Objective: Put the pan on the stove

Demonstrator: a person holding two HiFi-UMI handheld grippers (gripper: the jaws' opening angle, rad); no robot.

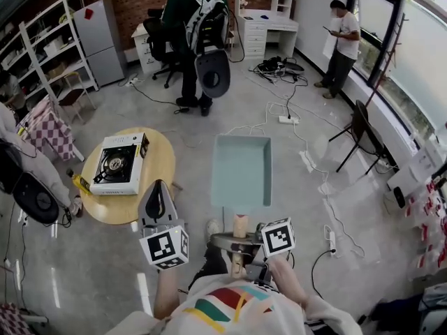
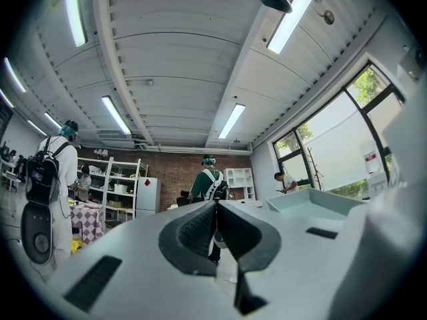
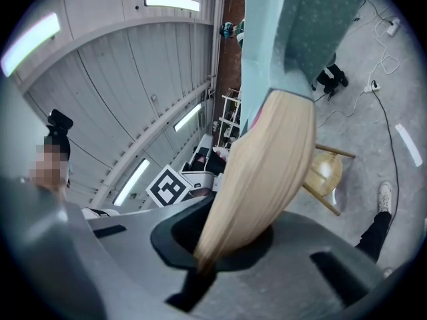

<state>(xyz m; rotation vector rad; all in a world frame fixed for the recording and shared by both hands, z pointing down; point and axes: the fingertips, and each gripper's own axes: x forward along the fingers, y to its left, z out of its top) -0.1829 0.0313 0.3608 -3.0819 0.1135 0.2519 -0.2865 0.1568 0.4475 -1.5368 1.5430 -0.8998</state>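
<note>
A pale teal square pan (image 1: 241,160) with a light wooden handle (image 1: 240,225) hangs over the floor in front of me. My right gripper (image 1: 238,245) is shut on that handle; the right gripper view shows the handle (image 3: 267,172) running out from between the jaws to the pan (image 3: 293,32). The white portable gas stove (image 1: 119,162) sits on a round wooden table (image 1: 159,160) to the pan's left, apart from it. My left gripper (image 1: 158,185) is near the table's front edge, shut and empty (image 2: 215,209), and it sees the pan (image 2: 320,202) to its right.
Cables and power strips (image 1: 288,119) trail over the grey floor beyond and right of the pan. A black folding chair (image 1: 360,135) stands at the right. Two people (image 1: 195,19) stand at the far side, and another sits at the left edge near shelves (image 1: 49,44).
</note>
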